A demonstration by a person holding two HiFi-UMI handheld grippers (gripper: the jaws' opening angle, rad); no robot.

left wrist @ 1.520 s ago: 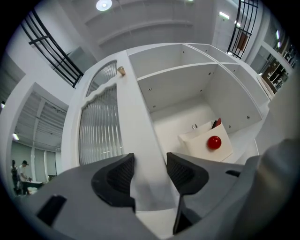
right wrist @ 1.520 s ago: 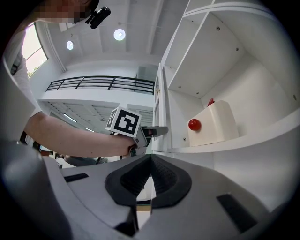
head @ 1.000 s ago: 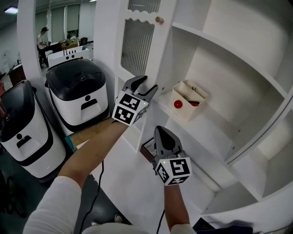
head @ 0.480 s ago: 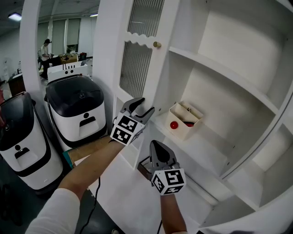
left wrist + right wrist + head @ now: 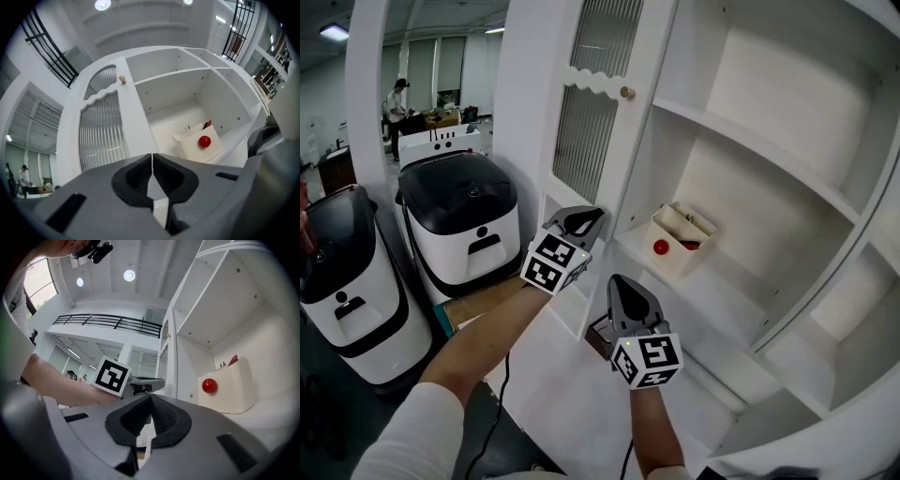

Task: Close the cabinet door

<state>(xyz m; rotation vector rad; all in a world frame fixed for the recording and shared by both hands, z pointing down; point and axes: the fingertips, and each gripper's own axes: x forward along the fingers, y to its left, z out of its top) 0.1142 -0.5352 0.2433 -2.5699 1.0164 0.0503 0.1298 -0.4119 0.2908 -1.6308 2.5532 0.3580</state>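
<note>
Box (image 5: 680, 239) on the shelf (image 5: 727, 281), red ball (image 5: 661, 247) on its front, held unclear small items. Left, the door (image 5: 586, 122) stood open. Left gripper (image 5: 596, 216), just beside its edge, had just closed on nothing. Right gripper (image 5: 615, 280) hung nearer, jaws together, empty. Two appliances (image 5: 459, 211) stood far left.

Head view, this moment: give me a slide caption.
Left hand-held gripper, jaws just closed empty, and shut right hand-held gripper near the open cabinet door; white box on shelf.

White cabinet shelf (image 5: 727, 281): small white box (image 5: 680, 242), red ball on front, toward left end.
</note>
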